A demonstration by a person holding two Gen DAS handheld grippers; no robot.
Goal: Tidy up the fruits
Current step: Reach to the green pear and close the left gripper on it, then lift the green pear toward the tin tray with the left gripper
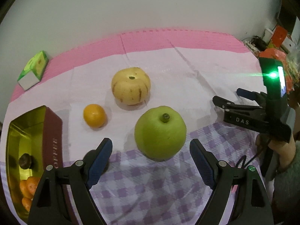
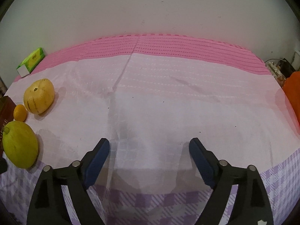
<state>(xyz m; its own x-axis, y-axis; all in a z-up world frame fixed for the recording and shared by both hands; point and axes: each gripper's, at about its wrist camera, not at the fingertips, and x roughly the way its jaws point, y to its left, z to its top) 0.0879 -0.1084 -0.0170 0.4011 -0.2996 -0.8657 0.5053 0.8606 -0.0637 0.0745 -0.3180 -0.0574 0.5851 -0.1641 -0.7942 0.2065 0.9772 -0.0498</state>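
A green apple-like fruit (image 1: 160, 133) lies on the cloth just ahead of my open, empty left gripper (image 1: 151, 159). Beyond it are a small orange (image 1: 94, 115) and a yellow striped melon (image 1: 131, 85). A gold-lined tin (image 1: 49, 131) at the left holds several oranges (image 1: 28, 189) and a dark round fruit (image 1: 25, 161). My right gripper (image 2: 149, 159) is open and empty over bare cloth; it also shows in the left wrist view (image 1: 227, 99). In the right wrist view the green fruit (image 2: 19, 147), orange (image 2: 20, 112) and melon (image 2: 39, 96) lie at the far left.
A green tissue box (image 1: 33, 69) sits at the back left on the pink mat (image 1: 178, 39). Orange bags and clutter (image 1: 277, 45) stand at the right edge. A wall runs behind the table. A dark object (image 1: 93, 156) lies partly hidden behind my left finger.
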